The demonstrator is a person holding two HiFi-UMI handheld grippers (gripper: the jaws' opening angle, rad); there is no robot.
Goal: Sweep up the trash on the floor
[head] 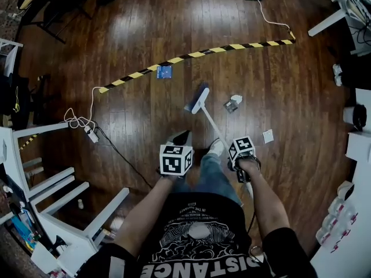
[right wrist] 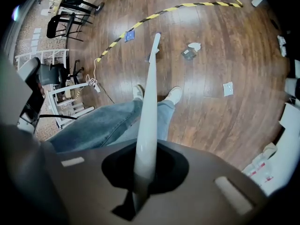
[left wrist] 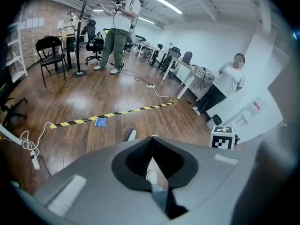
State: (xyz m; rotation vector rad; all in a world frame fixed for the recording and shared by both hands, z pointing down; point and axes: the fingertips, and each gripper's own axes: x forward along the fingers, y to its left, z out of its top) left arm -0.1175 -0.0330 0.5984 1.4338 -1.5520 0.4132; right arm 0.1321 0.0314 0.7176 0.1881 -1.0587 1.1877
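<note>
Wood floor [head: 145, 33] fills the frame. Broom [head: 198, 102] slants up through centre. Right gripper [right wrist: 143, 172] is clamped on its white handle. Left gripper [left wrist: 152, 165], lower centre, jaws closed to a sliver, holds nothing. Crumpled trash [head: 233, 103] lies just right of the broom head.

White broom [head: 199, 101] on dark brown wood floor [head: 145, 28]; yellow-and-black striped tape [head: 197, 54] at twelve o'clock, blue card [head: 164, 72] at eleven.
</note>
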